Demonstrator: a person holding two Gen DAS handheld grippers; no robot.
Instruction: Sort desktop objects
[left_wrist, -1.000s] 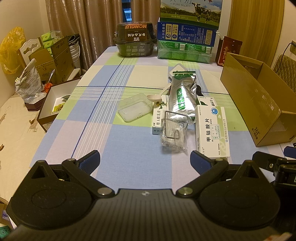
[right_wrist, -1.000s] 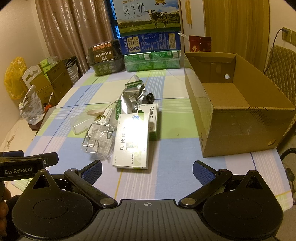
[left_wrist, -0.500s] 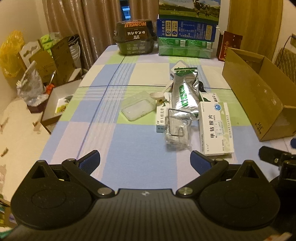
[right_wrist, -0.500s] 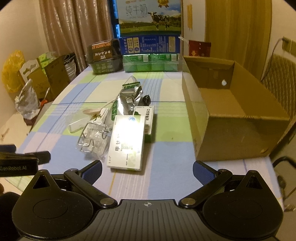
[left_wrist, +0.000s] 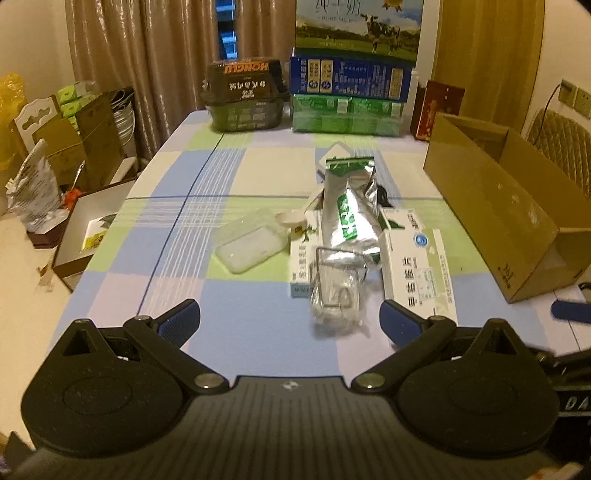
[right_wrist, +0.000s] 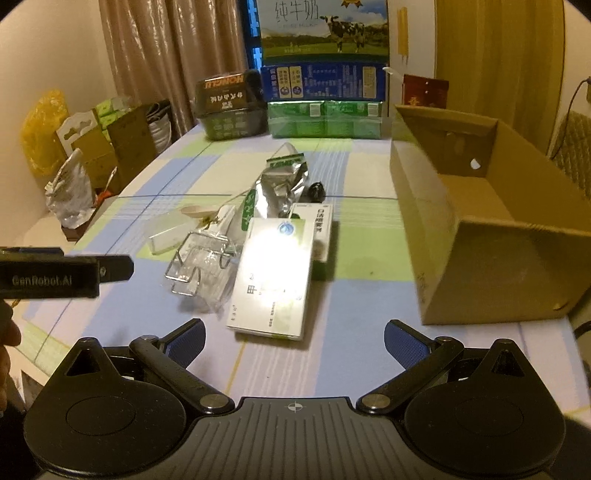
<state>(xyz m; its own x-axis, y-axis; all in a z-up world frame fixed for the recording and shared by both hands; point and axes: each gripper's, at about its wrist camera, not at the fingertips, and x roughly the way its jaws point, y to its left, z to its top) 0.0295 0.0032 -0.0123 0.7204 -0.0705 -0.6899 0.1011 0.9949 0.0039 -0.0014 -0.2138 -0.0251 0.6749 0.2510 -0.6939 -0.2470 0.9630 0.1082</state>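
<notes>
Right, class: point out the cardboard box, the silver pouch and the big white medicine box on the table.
cardboard box (right_wrist: 436, 236), right wrist view, on its near outer side wall.
silver pouch (left_wrist: 349, 210), left wrist view, on the middle of its foil face.
white medicine box (right_wrist: 275, 273), right wrist view, on its glossy top face.

Left gripper (left_wrist: 289, 322): jaws spread wide, nothing between blue pads (left_wrist: 180, 320), held level. Right gripper (right_wrist: 294, 344): jaws spread wide, empty. Hand (right_wrist: 6, 345) partly visible at frame edge.
</notes>
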